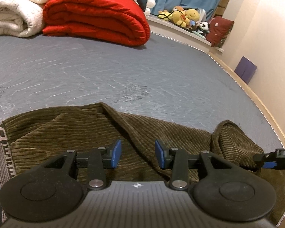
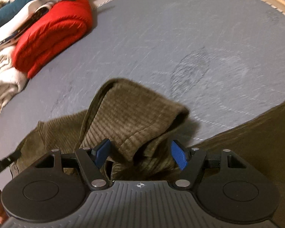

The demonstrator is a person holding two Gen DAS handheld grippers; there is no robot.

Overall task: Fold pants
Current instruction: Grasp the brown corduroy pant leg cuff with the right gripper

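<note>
Presently, the olive-brown corduroy pants (image 1: 96, 131) are recorded lying on the grey mattress (image 1: 123, 72), along its near edge, partly bunched and creased. A grey elastic waistband (image 1: 0, 148) bearing a large letter B is seen at the left end of the garment in the left wrist view. A raised fold of the same fabric (image 1: 229, 133) stands up toward the right end.

The left gripper (image 1: 137, 153) is held above the middle of the pants with its 2 blue pads (image 1: 116, 153) spread apart; no fabric is seen pressed between them, and whether the tips touch the cloth cannot be told.

The right gripper (image 2: 140, 153) is positioned over the raised fold, seen in its own view as a hooded flap (image 2: 134, 112) of corduroy. Its jaws stand wide, with the flap rising between the 2 blue pads (image 2: 178, 154). The pads are not seen closing on the cloth. Part of this gripper is also noted at the right edge of the left wrist view, beside the fold. The right wrist view is blurred.

At the far edge of the mattress, a folded red quilt (image 1: 96, 17) and a cream blanket (image 1: 13, 9) are recorded side by side. Soft toys (image 1: 186, 17) are lined on a ledge beyond the far right corner.
</note>
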